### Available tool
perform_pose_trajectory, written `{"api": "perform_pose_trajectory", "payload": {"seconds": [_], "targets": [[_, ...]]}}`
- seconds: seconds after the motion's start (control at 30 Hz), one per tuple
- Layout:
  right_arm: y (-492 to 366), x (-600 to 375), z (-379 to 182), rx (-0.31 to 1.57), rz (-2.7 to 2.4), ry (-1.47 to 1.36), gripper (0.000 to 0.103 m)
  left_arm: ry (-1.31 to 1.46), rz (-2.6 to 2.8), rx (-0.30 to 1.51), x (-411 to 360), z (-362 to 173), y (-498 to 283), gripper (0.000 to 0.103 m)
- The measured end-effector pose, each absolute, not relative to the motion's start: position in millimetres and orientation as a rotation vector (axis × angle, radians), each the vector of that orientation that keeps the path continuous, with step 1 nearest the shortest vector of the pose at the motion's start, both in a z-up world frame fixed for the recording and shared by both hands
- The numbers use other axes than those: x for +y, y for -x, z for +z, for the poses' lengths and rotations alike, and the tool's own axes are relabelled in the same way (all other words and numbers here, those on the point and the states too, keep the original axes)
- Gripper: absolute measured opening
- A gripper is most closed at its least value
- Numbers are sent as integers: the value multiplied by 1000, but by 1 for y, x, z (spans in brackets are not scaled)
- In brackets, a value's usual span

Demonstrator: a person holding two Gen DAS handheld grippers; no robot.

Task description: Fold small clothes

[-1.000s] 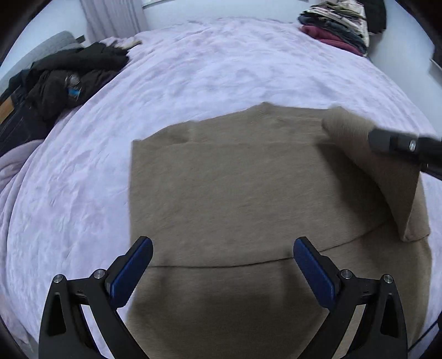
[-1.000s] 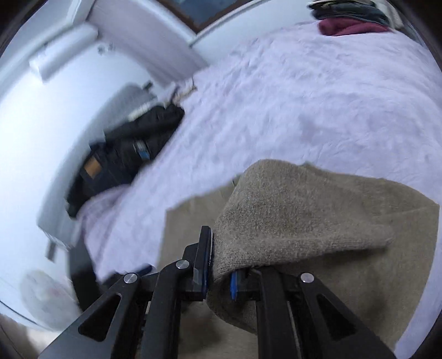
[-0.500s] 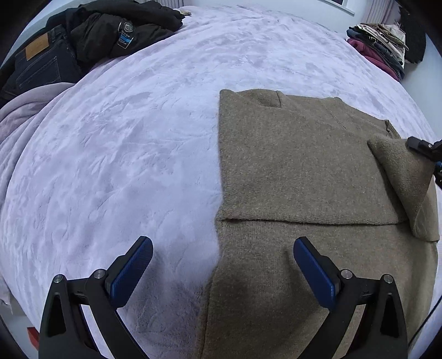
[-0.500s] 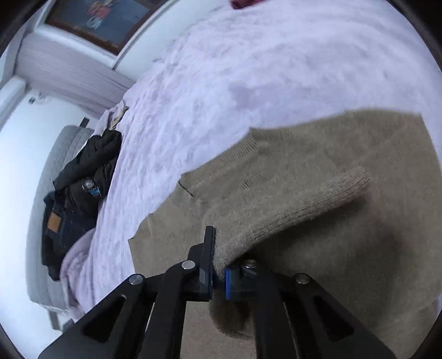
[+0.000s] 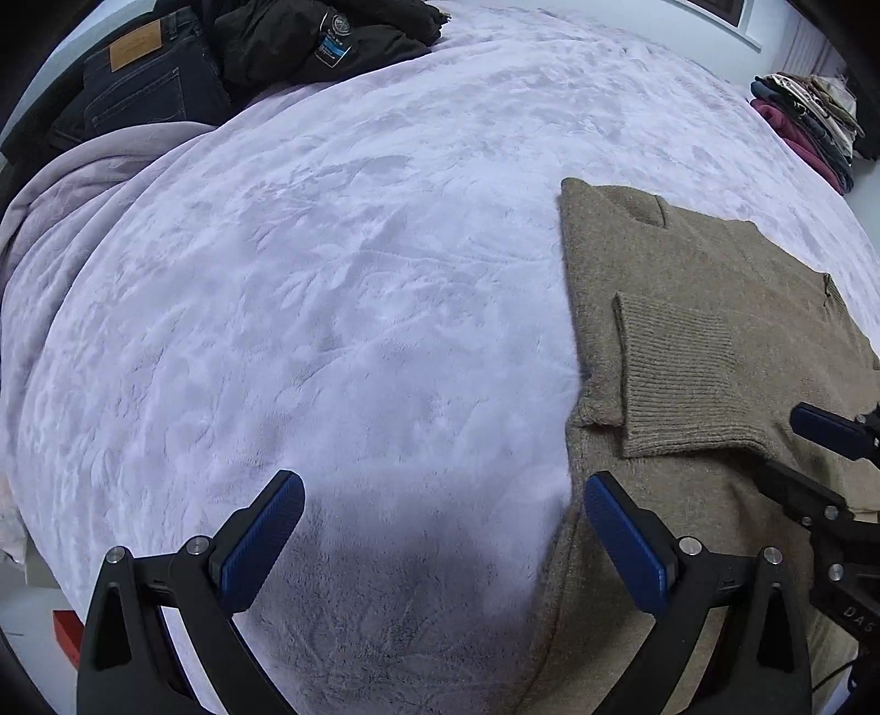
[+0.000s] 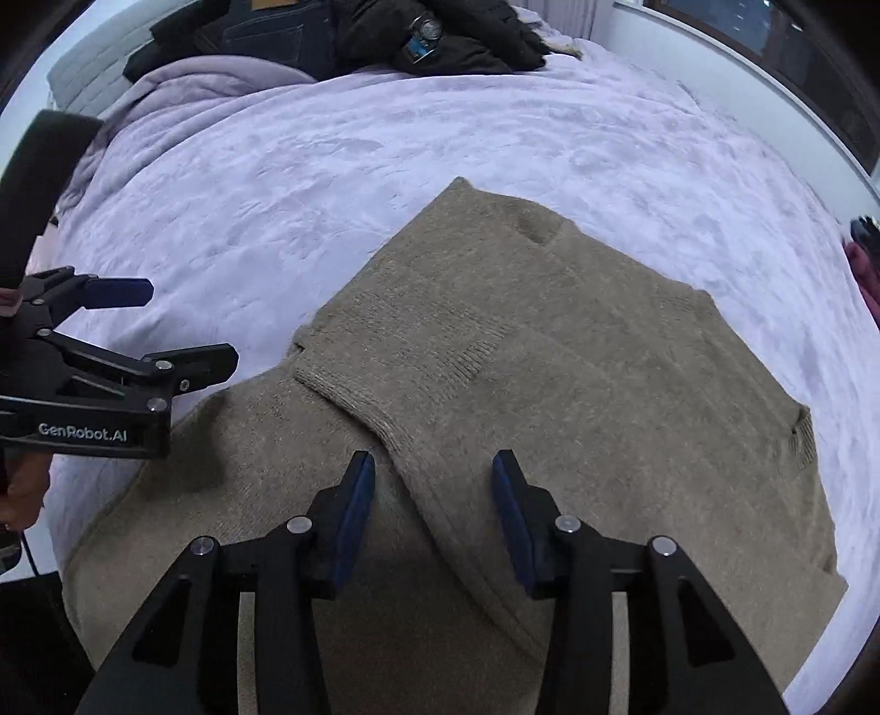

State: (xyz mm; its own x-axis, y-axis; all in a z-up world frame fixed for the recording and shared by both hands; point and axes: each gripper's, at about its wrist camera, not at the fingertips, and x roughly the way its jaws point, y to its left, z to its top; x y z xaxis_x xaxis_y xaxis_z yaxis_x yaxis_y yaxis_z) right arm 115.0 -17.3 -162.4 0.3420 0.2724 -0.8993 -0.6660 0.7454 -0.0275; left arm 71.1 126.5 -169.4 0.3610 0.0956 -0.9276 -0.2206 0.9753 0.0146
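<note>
I judge both sleeves laid across the sweater; with left tongs and right tongs both apart and empty, body folds remain.

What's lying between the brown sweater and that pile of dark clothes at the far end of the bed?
Only bare lilac blanket. In the right wrist view, nothing rests between the brown sweater and the dark clothes; the left wrist view shows the same.

Your sweater — plain tan-brown knit, ribbed cuff, blanket pale lilac, your gripper pads blue — jeans dark navy
</note>
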Motion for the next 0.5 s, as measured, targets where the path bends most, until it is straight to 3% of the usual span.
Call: {"api": "perform_pose_trajectory", "payload": {"seconds": [0.23, 0.37, 0.5], "targets": [[-106, -187, -133, 1144, 322, -151, 48, 79, 74, 1139, 91, -152, -96, 102], [-79, -288, -152, 1195, 167, -582, 48, 61, 8, 1200, 65, -170, -104, 102], [-70, -326, -181, 1199, 67, -760, 48, 35, 5, 1197, 47, -177, -107, 102]]}}
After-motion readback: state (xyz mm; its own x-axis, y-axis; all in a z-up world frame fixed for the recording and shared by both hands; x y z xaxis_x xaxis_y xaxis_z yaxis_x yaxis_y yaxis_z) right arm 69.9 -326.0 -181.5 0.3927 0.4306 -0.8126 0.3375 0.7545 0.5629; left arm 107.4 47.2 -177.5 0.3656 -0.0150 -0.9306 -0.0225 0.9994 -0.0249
